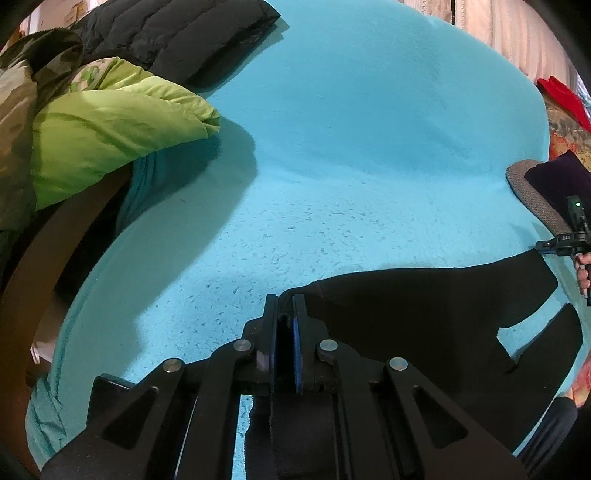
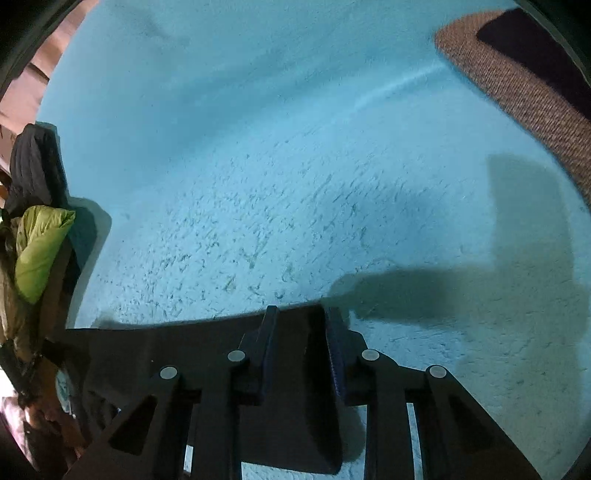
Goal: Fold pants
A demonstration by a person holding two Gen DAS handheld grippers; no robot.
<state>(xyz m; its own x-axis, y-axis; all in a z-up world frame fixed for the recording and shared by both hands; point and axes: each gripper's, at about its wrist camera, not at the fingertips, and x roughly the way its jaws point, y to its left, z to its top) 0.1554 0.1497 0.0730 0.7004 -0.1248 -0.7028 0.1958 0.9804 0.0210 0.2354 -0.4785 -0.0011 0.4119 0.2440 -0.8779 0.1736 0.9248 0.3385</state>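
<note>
Black pants (image 1: 424, 317) lie on a turquoise fleece blanket (image 1: 351, 147). My left gripper (image 1: 284, 301) is shut on one end of the pants' edge, with black cloth pinched between its blue pads. My right gripper (image 2: 300, 314) is partly closed around the other end of the pants (image 2: 207, 347), cloth between its fingers; the jaws stand a little apart. The right gripper also shows at the right edge of the left wrist view (image 1: 569, 240), touching the pants' far corner.
A lime green jacket (image 1: 110, 125), a black puffer jacket (image 1: 177, 33) and a camouflage garment (image 1: 22, 96) are piled at the left. A brown woven cushion (image 2: 517, 96) lies at the right. A red item (image 1: 561, 96) sits beyond the blanket.
</note>
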